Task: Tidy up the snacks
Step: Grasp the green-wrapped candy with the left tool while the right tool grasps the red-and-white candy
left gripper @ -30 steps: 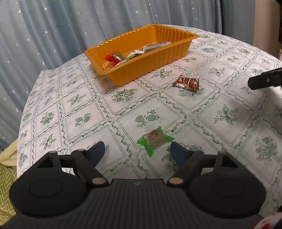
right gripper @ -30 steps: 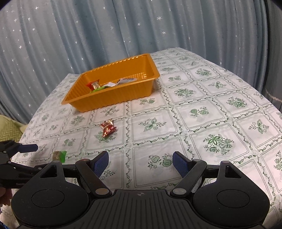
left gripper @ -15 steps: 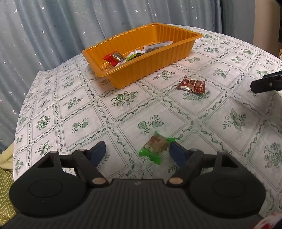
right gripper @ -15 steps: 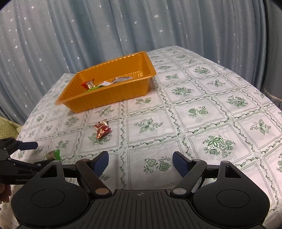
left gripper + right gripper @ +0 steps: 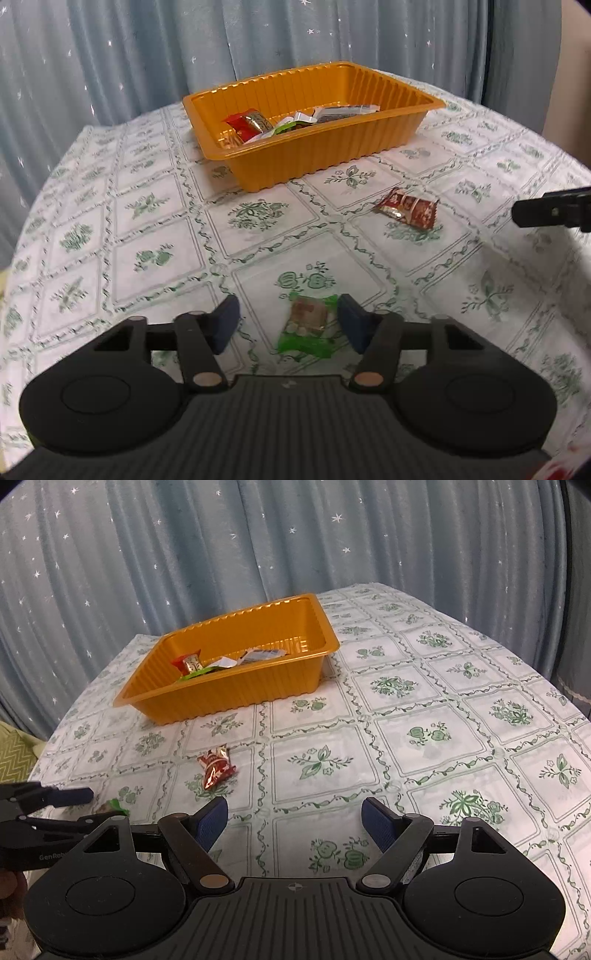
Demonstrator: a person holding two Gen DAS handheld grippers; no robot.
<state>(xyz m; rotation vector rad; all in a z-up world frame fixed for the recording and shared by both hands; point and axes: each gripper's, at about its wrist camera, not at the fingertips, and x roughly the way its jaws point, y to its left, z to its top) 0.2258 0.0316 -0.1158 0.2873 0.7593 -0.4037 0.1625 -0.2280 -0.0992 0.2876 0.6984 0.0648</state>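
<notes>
A green-wrapped snack (image 5: 308, 325) lies on the tablecloth between the fingers of my left gripper (image 5: 289, 325). Its jaws are closing: the right pad (image 5: 352, 326) is at the wrapper's edge, while a gap remains beside the left pad (image 5: 225, 325). A red-wrapped snack (image 5: 406, 210) lies farther out, short of the orange tray (image 5: 321, 158), which holds several wrapped snacks (image 5: 251, 123). My right gripper (image 5: 295, 819) hovers open over bare cloth, with the red snack (image 5: 216, 770) ahead on its left. The left gripper (image 5: 83, 808) and green snack (image 5: 114, 805) show at that view's left edge.
The round table wears a white cloth with green prints (image 5: 424, 734), and its edge curves away on all sides. Blue star-dotted curtains (image 5: 258, 546) hang close behind. A yellow-green zigzag cloth (image 5: 14, 753) sits beyond the left edge. One finger of the right gripper (image 5: 550, 212) reaches in from the right.
My left gripper has rolled and its jaws have narrowed around the green snack, which now sits between the pads. The right gripper has stayed open and nearly still.
</notes>
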